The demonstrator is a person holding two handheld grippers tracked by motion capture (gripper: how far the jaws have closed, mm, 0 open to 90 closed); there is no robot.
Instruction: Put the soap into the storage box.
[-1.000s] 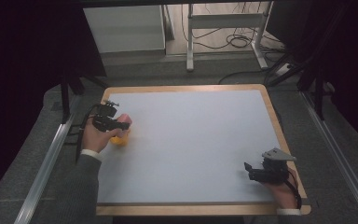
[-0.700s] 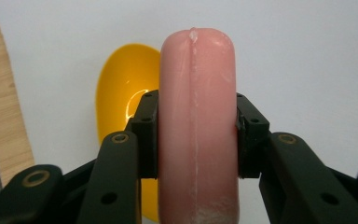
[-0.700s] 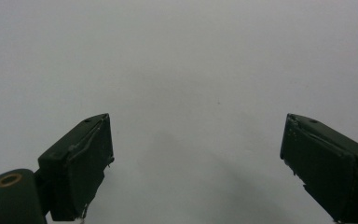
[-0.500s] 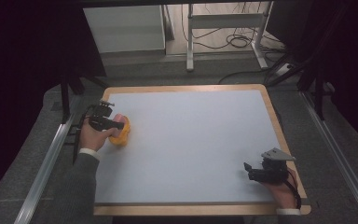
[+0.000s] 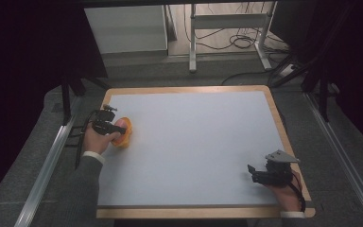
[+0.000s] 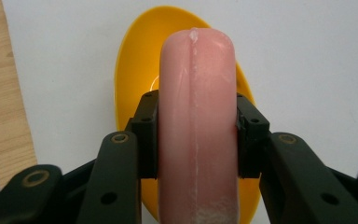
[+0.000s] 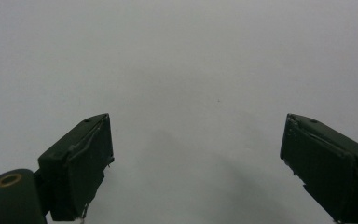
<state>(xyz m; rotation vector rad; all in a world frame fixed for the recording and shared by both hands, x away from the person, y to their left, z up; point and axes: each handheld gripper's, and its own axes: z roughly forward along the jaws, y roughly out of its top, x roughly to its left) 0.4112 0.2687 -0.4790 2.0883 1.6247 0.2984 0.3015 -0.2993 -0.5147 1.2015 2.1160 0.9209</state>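
Note:
My left gripper (image 6: 198, 116) is shut on a pink sausage (image 6: 198, 93), which stands lengthwise between the jaws above a yellow bowl (image 6: 130, 70). In the high view the left gripper (image 5: 111, 126) holds the pink sausage (image 5: 119, 127) over the yellow bowl (image 5: 124, 134) near the table's left edge. My right gripper (image 7: 196, 158) is open, nothing between its jaws, over bare white surface. From above, the right gripper (image 5: 255, 174) rests near the front right corner, pointing left.
The white mat (image 5: 194, 142) covers the table, framed by a wooden border (image 5: 276, 113). A strip of wood (image 6: 4, 93) runs along the left of the left gripper view. Metal rails (image 5: 47, 161) and table legs stand beyond the table.
The left gripper with the sausage has shifted a little toward the table's far side, staying over the yellow bowl. The right gripper has stayed in place.

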